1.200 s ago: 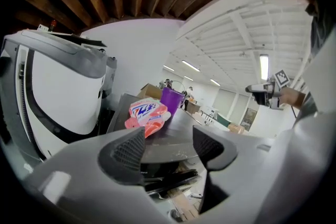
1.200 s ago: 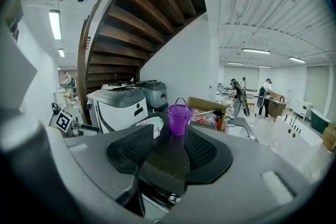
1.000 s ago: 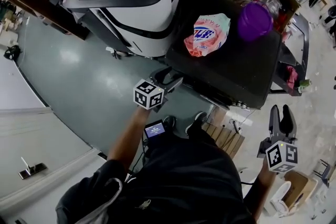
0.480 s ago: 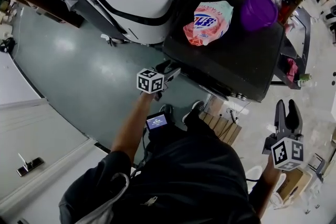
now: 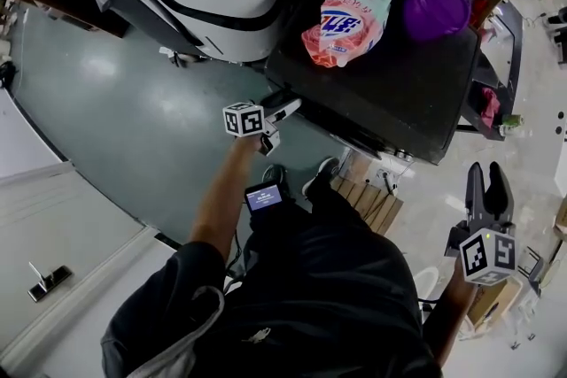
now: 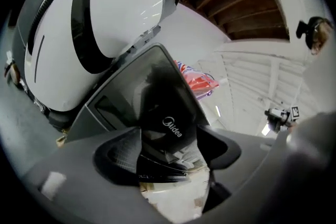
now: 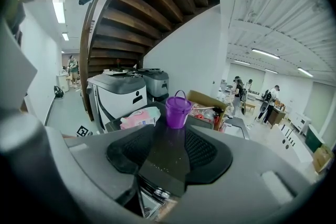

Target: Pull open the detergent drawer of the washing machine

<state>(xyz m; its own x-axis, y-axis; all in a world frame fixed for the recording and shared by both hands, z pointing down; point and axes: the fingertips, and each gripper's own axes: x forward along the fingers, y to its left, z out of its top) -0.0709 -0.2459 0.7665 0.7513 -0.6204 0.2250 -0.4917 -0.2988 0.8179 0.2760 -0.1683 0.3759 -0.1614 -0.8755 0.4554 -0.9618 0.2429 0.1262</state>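
Detergent drawer (image 6: pixel 169 124), judged to be the dark Midea-marked panel at the upper front corner of the black washing machine (image 5: pixel 399 102), appeared flush with the machine's front, with nothing seen projecting from it in the head view. By that reading the pull had not begun: the approach was made, and the grip and the draw outward were both left to do.

The left tool (image 5: pixel 274 125) was held at that same corner of the washing machine, pointing in at its front. Its jaws had just been opening and stood partly apart, with the marked panel showing in the gap between them. No pad was seen pressing on it, and whether either one touched it could not be told.

The right tool (image 5: pixel 488 179) hung well apart from the washing machine, off its other side, its jaws likewise parted and holding nothing.

On top of the washing machine lay a pink detergent bag (image 5: pixel 347 24) and, beside it, a purple bucket (image 5: pixel 436 6).
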